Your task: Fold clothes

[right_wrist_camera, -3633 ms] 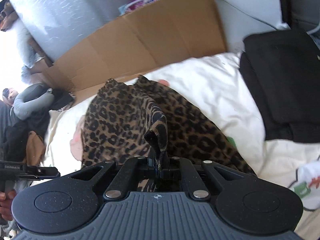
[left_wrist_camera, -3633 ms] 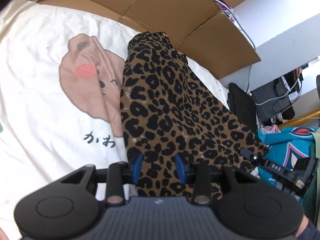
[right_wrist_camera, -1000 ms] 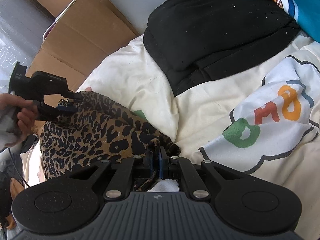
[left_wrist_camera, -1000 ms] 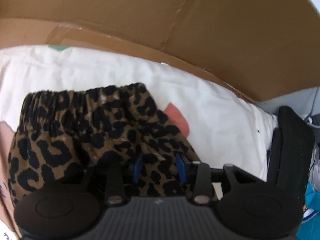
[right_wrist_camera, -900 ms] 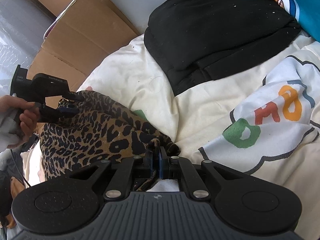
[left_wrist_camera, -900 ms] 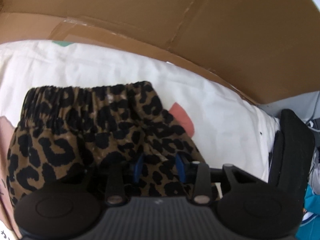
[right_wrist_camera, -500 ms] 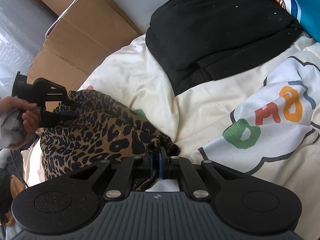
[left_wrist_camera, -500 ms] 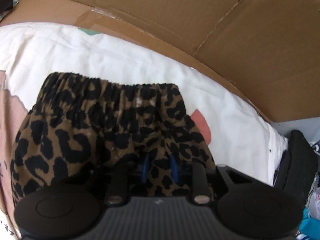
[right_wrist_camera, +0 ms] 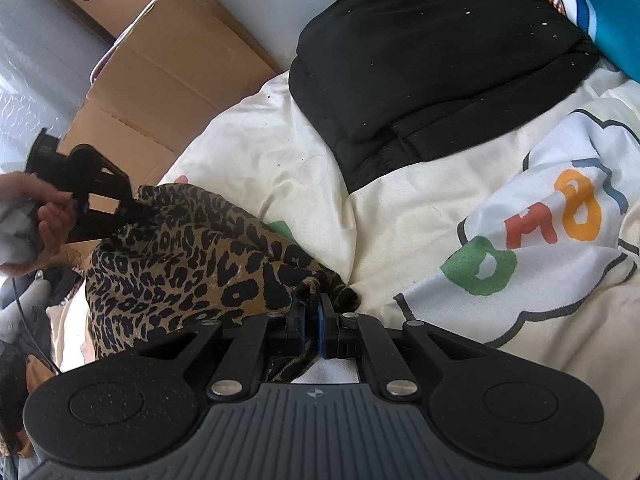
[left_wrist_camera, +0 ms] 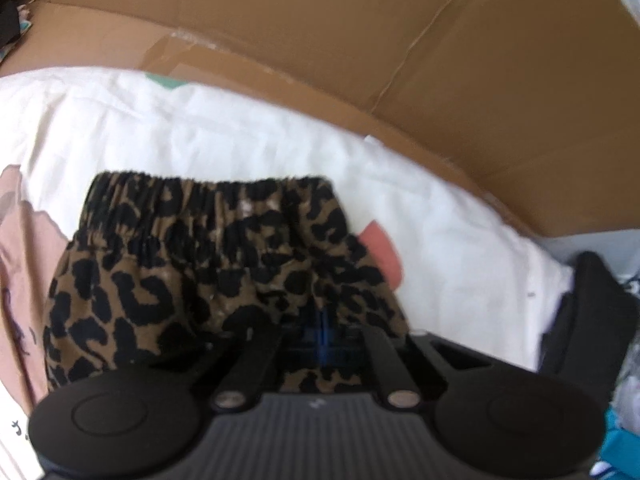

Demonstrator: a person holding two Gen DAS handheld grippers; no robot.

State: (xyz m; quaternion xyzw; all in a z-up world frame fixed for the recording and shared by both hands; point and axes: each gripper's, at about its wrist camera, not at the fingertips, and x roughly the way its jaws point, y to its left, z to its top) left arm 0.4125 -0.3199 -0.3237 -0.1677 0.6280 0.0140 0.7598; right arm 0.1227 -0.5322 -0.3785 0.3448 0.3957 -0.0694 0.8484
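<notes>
A leopard-print garment (left_wrist_camera: 200,264) with an elastic waistband lies bunched on a white printed sheet (left_wrist_camera: 240,128). My left gripper (left_wrist_camera: 323,332) points steeply down just below the waistband. Its blue pads are closing together on a pinch of the fabric. In the right wrist view the same left gripper (right_wrist_camera: 134,212), held by a person's hand (right_wrist_camera: 44,220), grips the far end of the garment (right_wrist_camera: 192,264). My right gripper (right_wrist_camera: 314,312) is shut on the near corner of the garment, and a twist of cloth sticks up between its fingers.
Flattened cardboard (left_wrist_camera: 320,40) borders the far side of the sheet, also in the right wrist view as cardboard (right_wrist_camera: 168,80). A folded black garment (right_wrist_camera: 420,60) lies at the back. A blue cloth (right_wrist_camera: 600,0) sits top right. Coloured letters (right_wrist_camera: 540,220) are printed on the sheet.
The left jaws closed from apart onto the leopard fabric below the waistband, and the left hand lifted a little and rolled. The right gripper kept still, holding its corner.
</notes>
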